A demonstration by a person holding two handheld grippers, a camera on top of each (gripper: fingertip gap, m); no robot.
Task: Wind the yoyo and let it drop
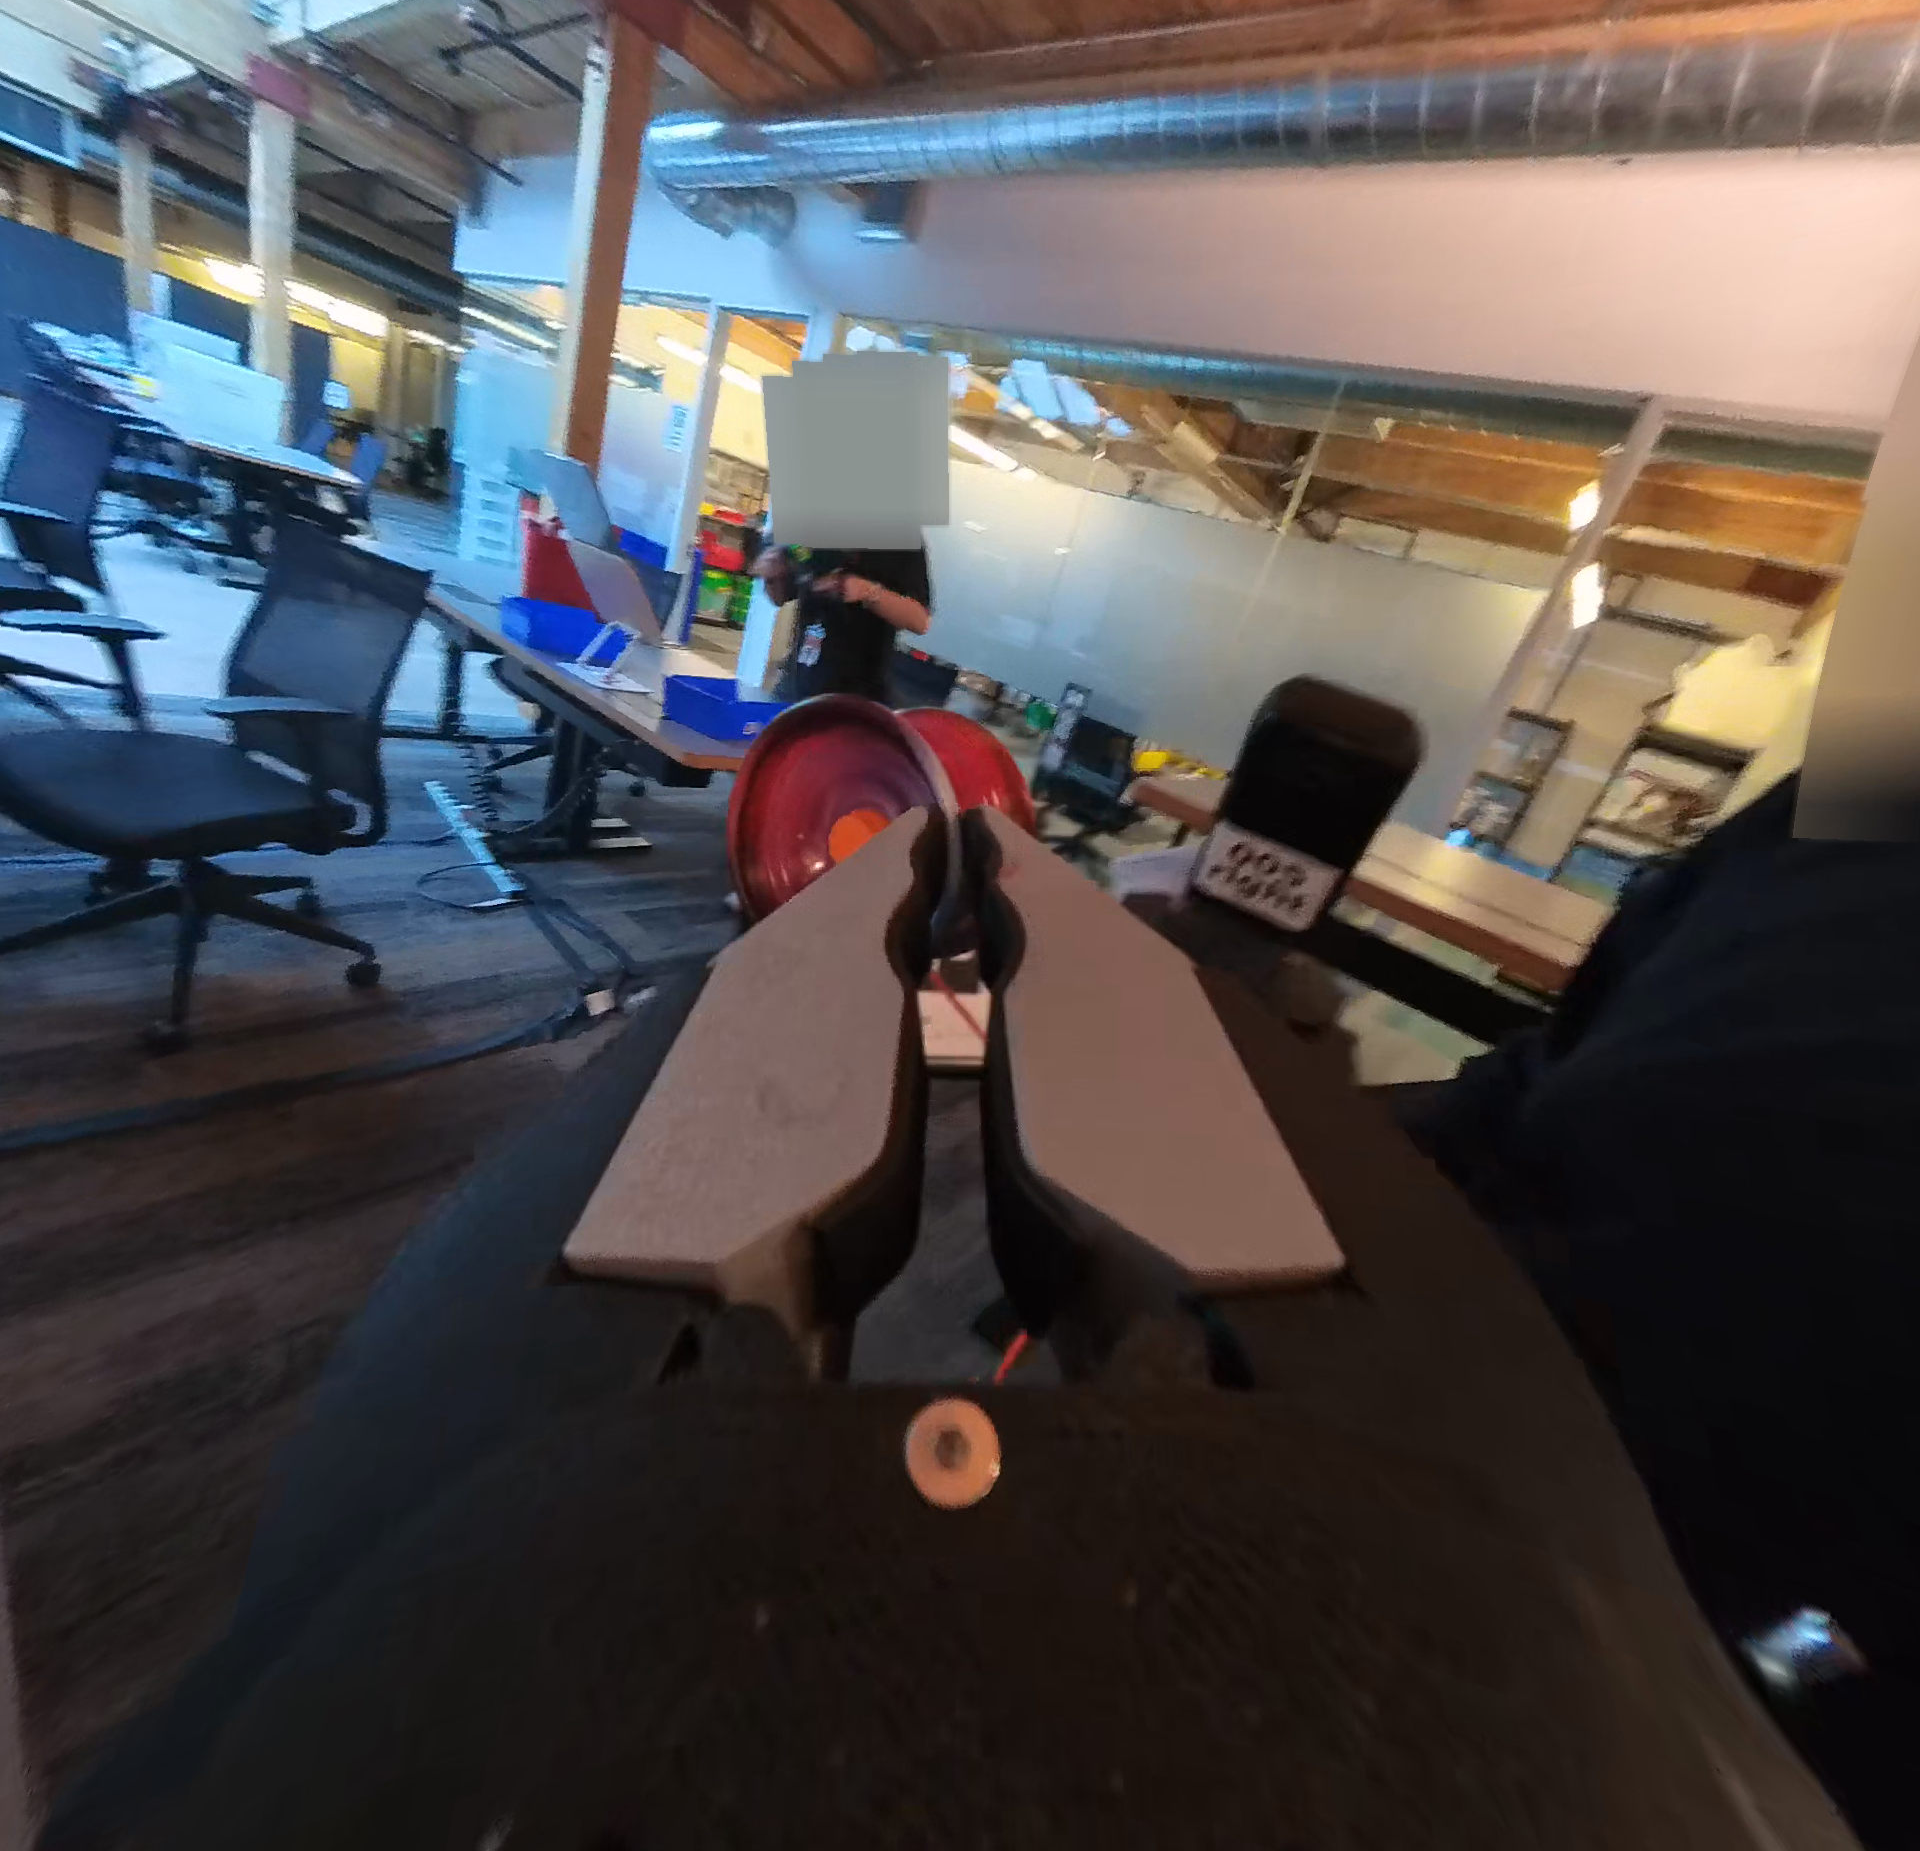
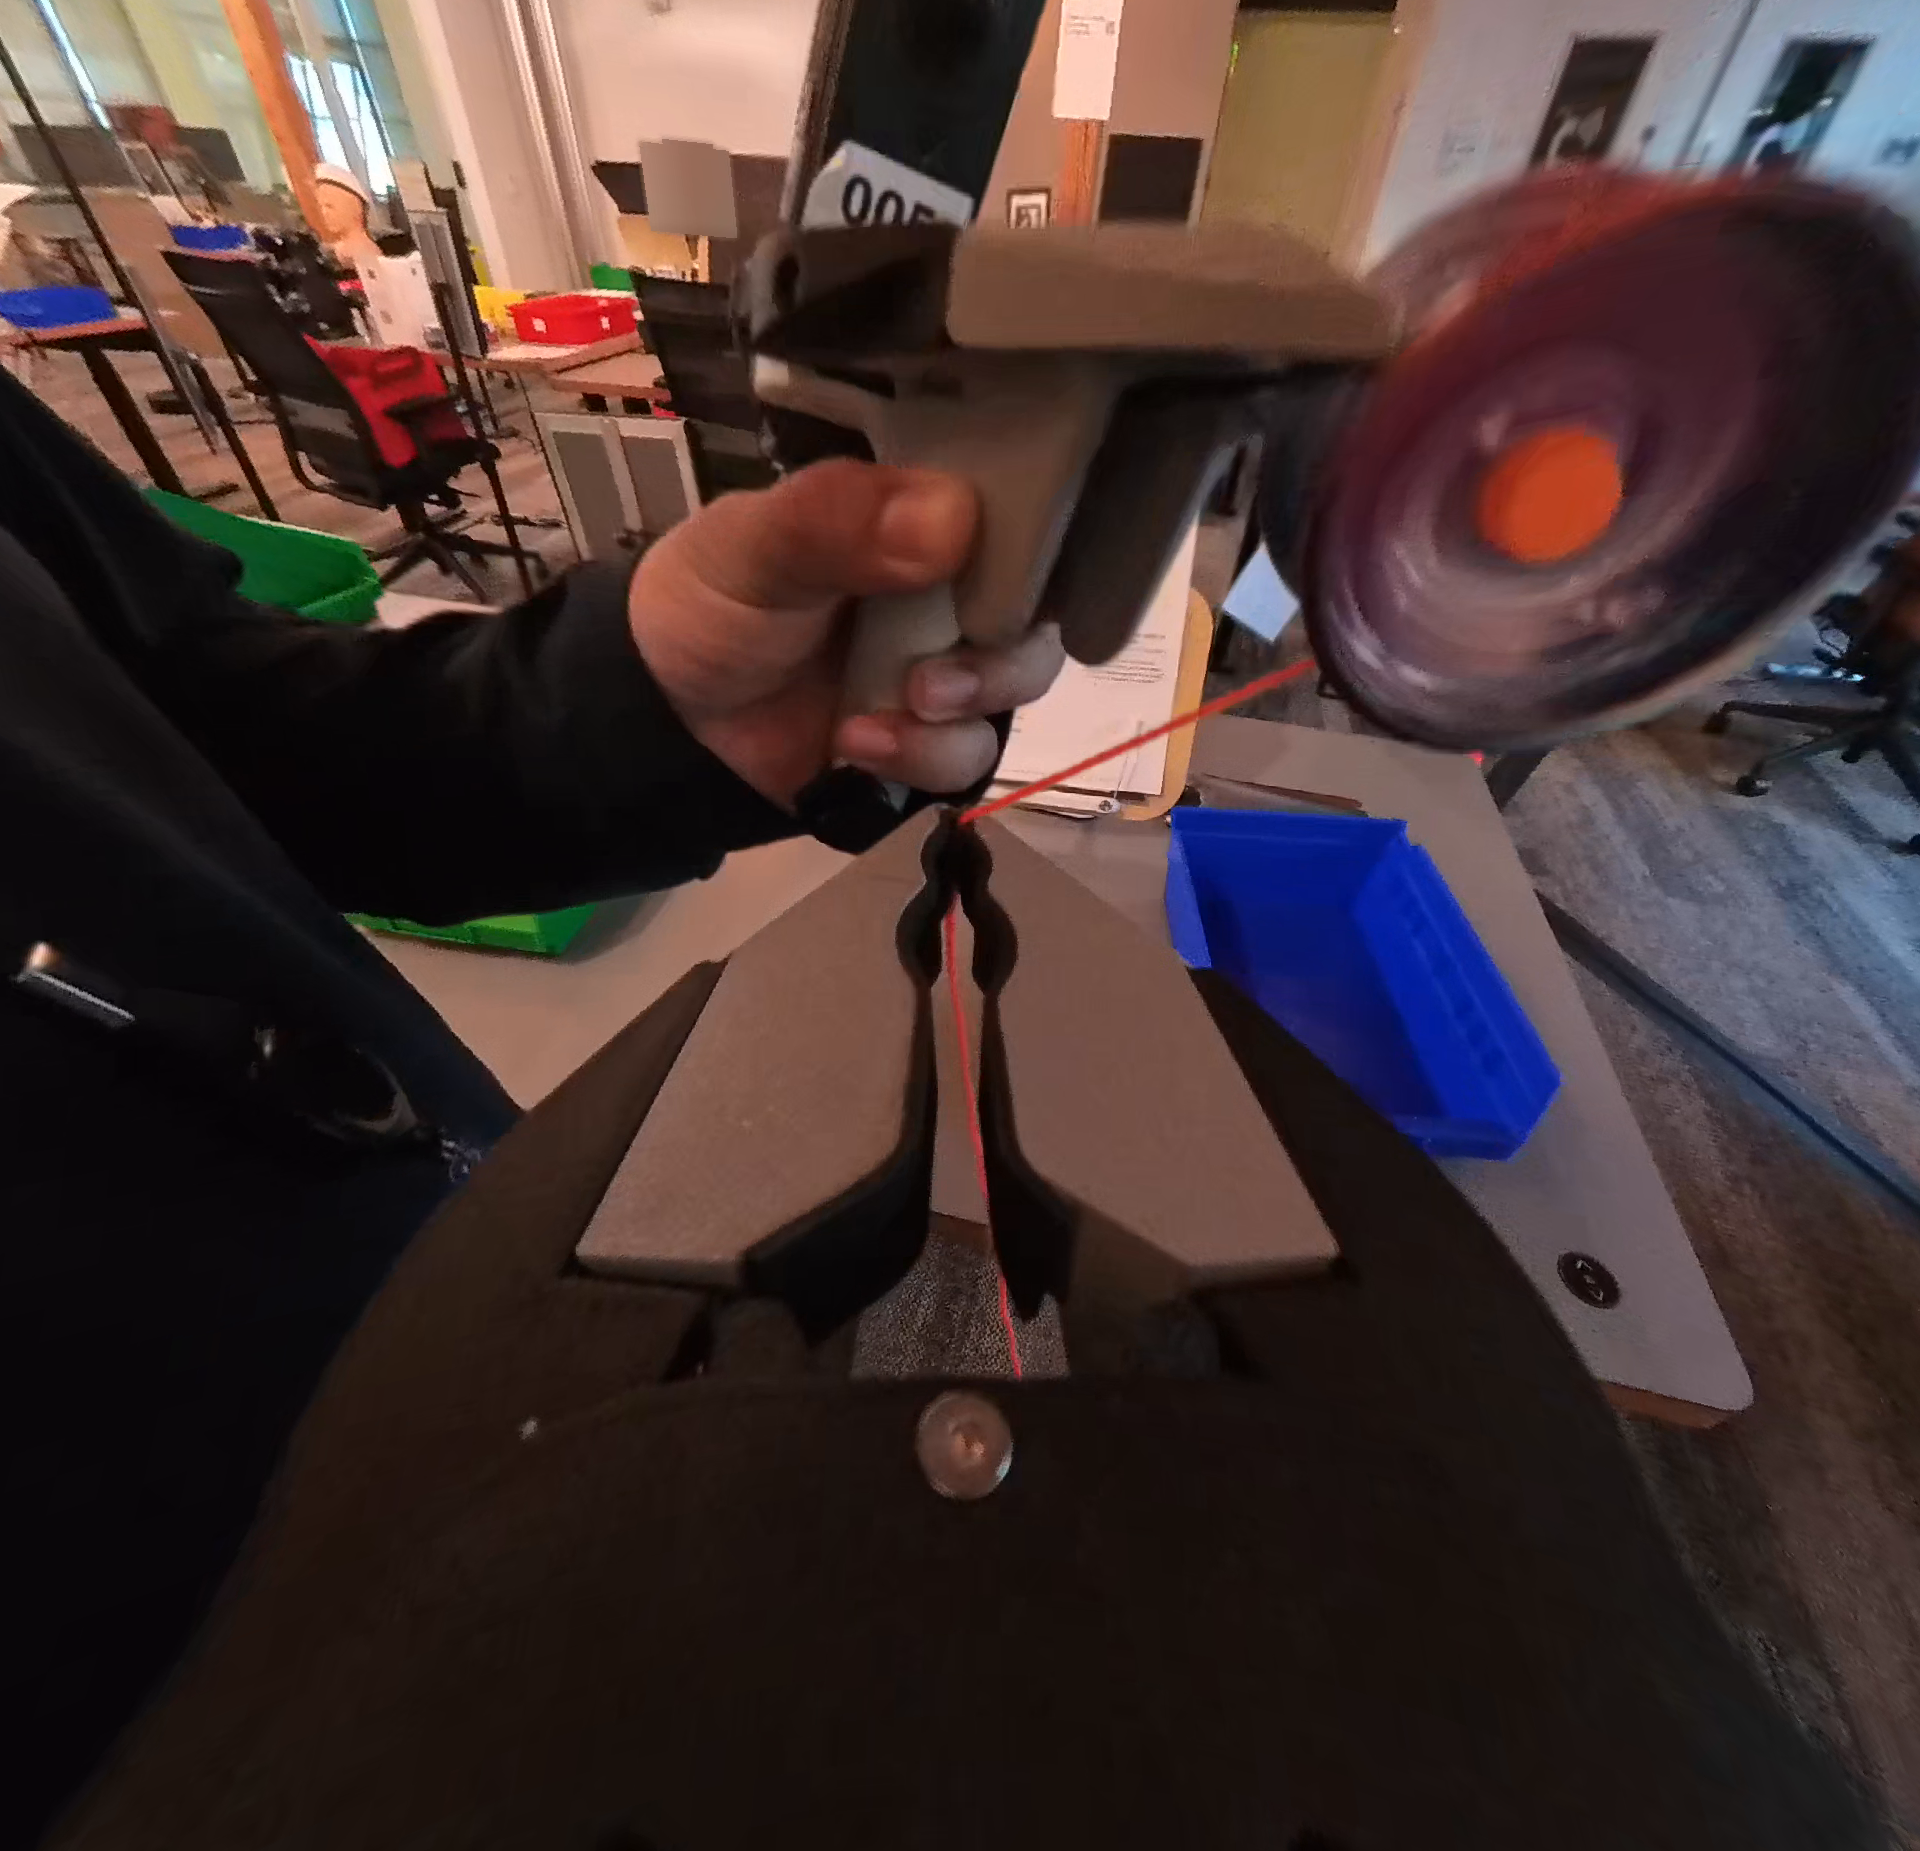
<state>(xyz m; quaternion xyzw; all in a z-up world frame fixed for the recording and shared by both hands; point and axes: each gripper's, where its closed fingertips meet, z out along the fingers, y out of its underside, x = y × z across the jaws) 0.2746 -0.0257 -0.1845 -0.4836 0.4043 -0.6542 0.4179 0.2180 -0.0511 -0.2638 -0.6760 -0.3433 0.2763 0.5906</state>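
Yoyo (image 2: 1600, 461) up in the air, rim pinched by your left gripper (image 1: 943, 825).
Your right gripper (image 2: 954, 827) is closed on the red string (image 2: 1132, 736); your hand (image 2: 790, 617) grips the left handle above the table (image 2: 1558, 1282), beside its blue bin (image 2: 1351, 970).

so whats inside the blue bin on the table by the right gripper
The blue bin looks empty where its interior shows: bare blue walls and floor. Its near corner is hidden behind the right gripper.

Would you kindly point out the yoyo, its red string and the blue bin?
yoyo (image 2: 1621, 471): right wrist view, purple face beside the orange hub.
red string (image 2: 1132, 736): right wrist view, taut stretch before the fingertips.
blue bin (image 2: 1455, 991): right wrist view, outer side wall.
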